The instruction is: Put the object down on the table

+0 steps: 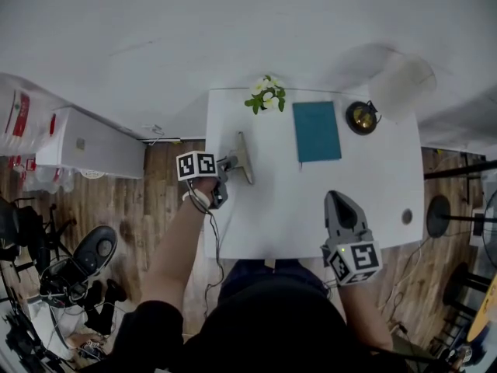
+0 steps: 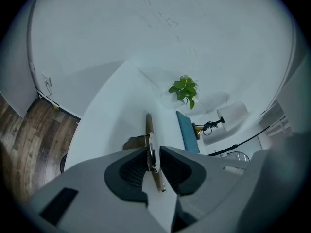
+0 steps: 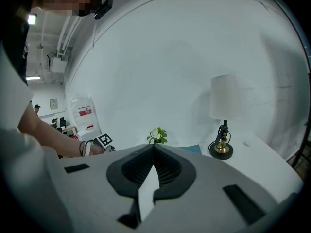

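A thin olive-grey picture frame (image 1: pixel 244 158) stands on its edge on the white table (image 1: pixel 272 208), near the table's left side. My left gripper (image 1: pixel 230 164) reaches in from the left, and the frame's near end sits between its jaws. In the left gripper view the frame (image 2: pixel 149 130) runs away from me between the dark pads, with a narrow gap on its right side, and its brown back stand (image 2: pixel 136 142) rests on the table. My left gripper (image 2: pixel 153 159) is open around it. My right gripper (image 1: pixel 339 200) hovers over the table's front right, shut and empty (image 3: pixel 153 149).
A teal book (image 1: pixel 316 130) lies at the table's back middle. A small potted plant (image 1: pixel 266 93) stands at the back edge, and a lamp (image 1: pixel 400 84) with a brass base (image 1: pixel 362 117) at the back right. A white cabinet (image 1: pixel 89 142) stands left on the wooden floor.
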`<state>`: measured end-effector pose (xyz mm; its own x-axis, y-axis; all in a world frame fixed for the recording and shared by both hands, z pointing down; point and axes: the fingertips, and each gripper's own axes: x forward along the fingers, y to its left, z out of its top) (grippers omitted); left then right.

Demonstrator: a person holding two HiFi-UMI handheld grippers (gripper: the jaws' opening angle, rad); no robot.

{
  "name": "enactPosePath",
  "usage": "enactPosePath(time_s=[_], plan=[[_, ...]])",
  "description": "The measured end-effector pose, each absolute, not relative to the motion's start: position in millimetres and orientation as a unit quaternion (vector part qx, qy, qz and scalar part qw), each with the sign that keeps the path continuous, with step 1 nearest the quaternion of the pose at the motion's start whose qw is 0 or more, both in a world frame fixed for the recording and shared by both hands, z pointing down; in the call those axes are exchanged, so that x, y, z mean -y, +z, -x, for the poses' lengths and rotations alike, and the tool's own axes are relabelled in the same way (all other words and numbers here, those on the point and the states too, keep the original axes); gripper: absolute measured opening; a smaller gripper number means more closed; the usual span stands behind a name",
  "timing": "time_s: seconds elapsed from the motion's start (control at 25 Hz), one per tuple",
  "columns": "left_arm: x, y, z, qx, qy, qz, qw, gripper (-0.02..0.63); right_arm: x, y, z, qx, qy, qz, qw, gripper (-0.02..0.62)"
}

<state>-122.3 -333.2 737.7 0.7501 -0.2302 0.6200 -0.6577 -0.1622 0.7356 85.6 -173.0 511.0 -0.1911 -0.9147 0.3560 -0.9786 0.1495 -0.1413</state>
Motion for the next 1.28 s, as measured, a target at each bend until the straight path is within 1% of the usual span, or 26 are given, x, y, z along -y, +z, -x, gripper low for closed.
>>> enactPosePath(time_s=[0.12, 0.32, 0.48, 0.64, 0.8, 1.04, 1.16, 1.28], plan=[[332, 735, 125, 0.304, 0.172, -0.739, 0.576, 0.1, 168, 512, -82, 0.755, 0.174, -0.626, 0.093, 0.005], [330, 729, 135, 0.324, 0.152, -0.736, 0.574, 0.146, 163, 510, -81, 0.756, 0.172, -0.624, 0.092, 0.005], [328, 722, 146, 0.339, 0.138, -0.737, 0.568, 0.149, 164, 506, -83, 0.757, 0.167, -0.625, 0.088, 0.005], [321, 706, 163, 0.359, 0.13, -0.749, 0.541, 0.149, 162, 501, -83, 0.76, 0.162, -0.624, 0.085, 0.005], [311, 676, 172, 0.374, 0.127, -0.777, 0.49, 0.149, 163, 496, -81, 0.765, 0.156, -0.619, 0.082, 0.005], [301, 604, 174, 0.387, 0.094, -0.823, 0.406, 0.147, 172, 481, -72, 0.78, 0.136, -0.606, 0.075, 0.006], [296, 564, 172, 0.394, 0.086, -0.847, 0.345, 0.142, 177, 472, -66, 0.789, 0.126, -0.597, 0.069, 0.005], [291, 525, 168, 0.404, 0.095, -0.87, 0.265, 0.138, 181, 465, -59, 0.797, 0.116, -0.589, 0.065, 0.005]])
